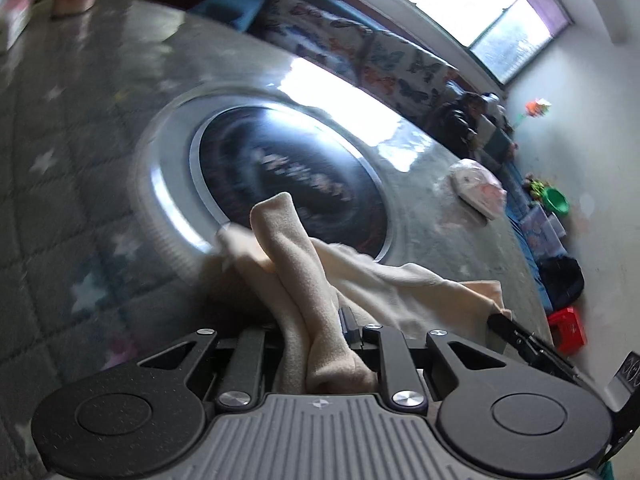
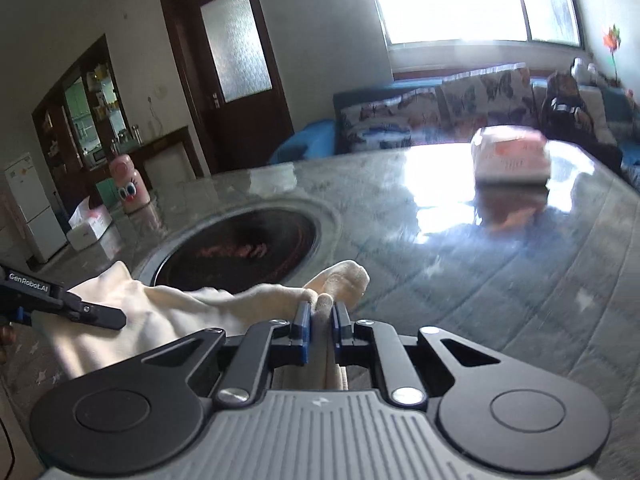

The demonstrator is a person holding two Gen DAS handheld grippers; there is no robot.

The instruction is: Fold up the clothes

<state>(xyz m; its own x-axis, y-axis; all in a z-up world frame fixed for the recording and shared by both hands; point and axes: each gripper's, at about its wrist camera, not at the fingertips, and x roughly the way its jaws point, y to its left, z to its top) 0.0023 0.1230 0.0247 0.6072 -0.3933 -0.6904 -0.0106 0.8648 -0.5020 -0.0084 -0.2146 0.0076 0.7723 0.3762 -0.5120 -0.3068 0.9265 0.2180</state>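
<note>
A cream cloth (image 1: 400, 280) hangs stretched between my two grippers above the grey table (image 1: 80, 160). In the left wrist view, a bunched fold of it runs up through my left gripper (image 1: 312, 320), which is shut on it; the cloth hides most of the fingers. The right gripper's tip (image 1: 502, 320) grips the cloth's far right corner. In the right wrist view, my right gripper (image 2: 320, 312) has its blue pads (image 2: 301, 320) shut on a cloth (image 2: 180, 308) edge. The left gripper (image 2: 112, 318) holds the cloth's other end at the left.
A round dark inset (image 2: 240, 248) with a metal rim sits in the middle of the table (image 2: 440, 260). A pink tissue pack (image 2: 510, 154) lies at the far right. A pink character bottle (image 2: 130, 188) and a white box (image 2: 90, 224) stand far left. A sofa (image 2: 440, 112) is behind.
</note>
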